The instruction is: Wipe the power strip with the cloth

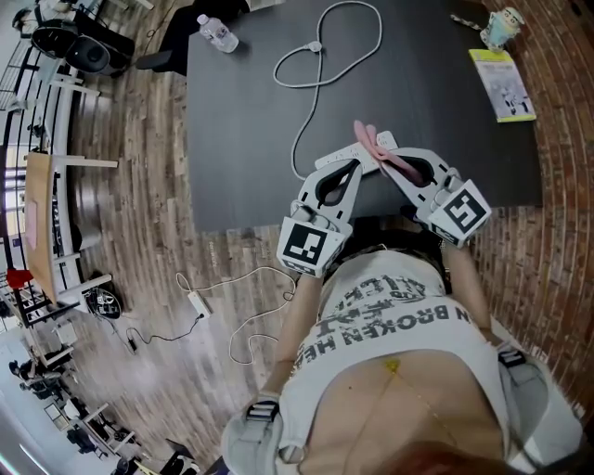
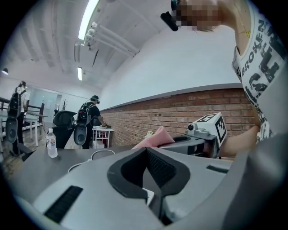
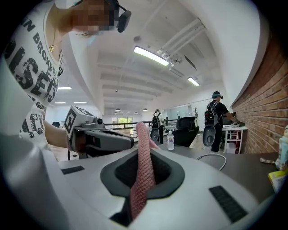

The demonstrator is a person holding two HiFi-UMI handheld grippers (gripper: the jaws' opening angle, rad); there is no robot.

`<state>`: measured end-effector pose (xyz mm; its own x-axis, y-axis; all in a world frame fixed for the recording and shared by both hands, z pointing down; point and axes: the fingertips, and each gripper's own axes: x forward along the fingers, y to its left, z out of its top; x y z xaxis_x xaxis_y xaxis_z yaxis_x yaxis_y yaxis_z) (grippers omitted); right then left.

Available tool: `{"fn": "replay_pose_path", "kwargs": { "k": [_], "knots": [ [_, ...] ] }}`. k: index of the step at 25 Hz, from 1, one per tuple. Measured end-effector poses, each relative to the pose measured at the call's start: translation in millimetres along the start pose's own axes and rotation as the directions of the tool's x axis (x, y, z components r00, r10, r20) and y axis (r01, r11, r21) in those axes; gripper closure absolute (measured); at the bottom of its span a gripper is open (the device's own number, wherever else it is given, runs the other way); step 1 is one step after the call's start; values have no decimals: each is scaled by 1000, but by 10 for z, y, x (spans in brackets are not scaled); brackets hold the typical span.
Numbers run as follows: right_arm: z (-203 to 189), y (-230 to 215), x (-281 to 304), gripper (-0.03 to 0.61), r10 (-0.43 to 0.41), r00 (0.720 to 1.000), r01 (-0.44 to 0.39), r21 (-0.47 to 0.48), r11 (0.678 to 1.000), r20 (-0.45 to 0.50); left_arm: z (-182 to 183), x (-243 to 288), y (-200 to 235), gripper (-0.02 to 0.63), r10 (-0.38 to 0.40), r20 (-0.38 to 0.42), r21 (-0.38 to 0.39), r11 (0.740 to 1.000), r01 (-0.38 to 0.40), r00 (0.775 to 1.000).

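The white power strip (image 1: 342,156) lies near the front edge of the black table (image 1: 241,139), and its white cable (image 1: 299,130) loops away across the top. My right gripper (image 1: 387,160) is shut on a pink cloth (image 1: 364,136). In the right gripper view the cloth (image 3: 145,179) stands up between the closed jaws of the right gripper (image 3: 143,155). My left gripper (image 1: 356,167) hovers just beside it over the strip, and its jaws are shut with nothing held (image 2: 146,152). A white bit of the strip (image 2: 149,196) shows beneath them. The two grippers' tips nearly meet.
A water bottle (image 1: 218,34) stands at the table's far left. A yellow-green booklet (image 1: 502,83) and a small cup figure (image 1: 502,26) sit at the far right. A white cord with an adapter (image 1: 197,301) lies on the wooden floor. A brick wall runs along the right, and people stand in the distance.
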<state>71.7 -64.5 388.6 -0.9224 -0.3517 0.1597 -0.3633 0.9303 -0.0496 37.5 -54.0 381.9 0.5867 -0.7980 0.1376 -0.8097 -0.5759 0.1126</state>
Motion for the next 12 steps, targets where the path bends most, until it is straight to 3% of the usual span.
{"fn": "replay_pose_path", "kwargs": {
  "k": [12],
  "knots": [
    [-50,0,-33,563,21,1000,-21,-3,1000,-11,-73,80,-91,606,-15,-33,33,999,16,999]
  ]
}}
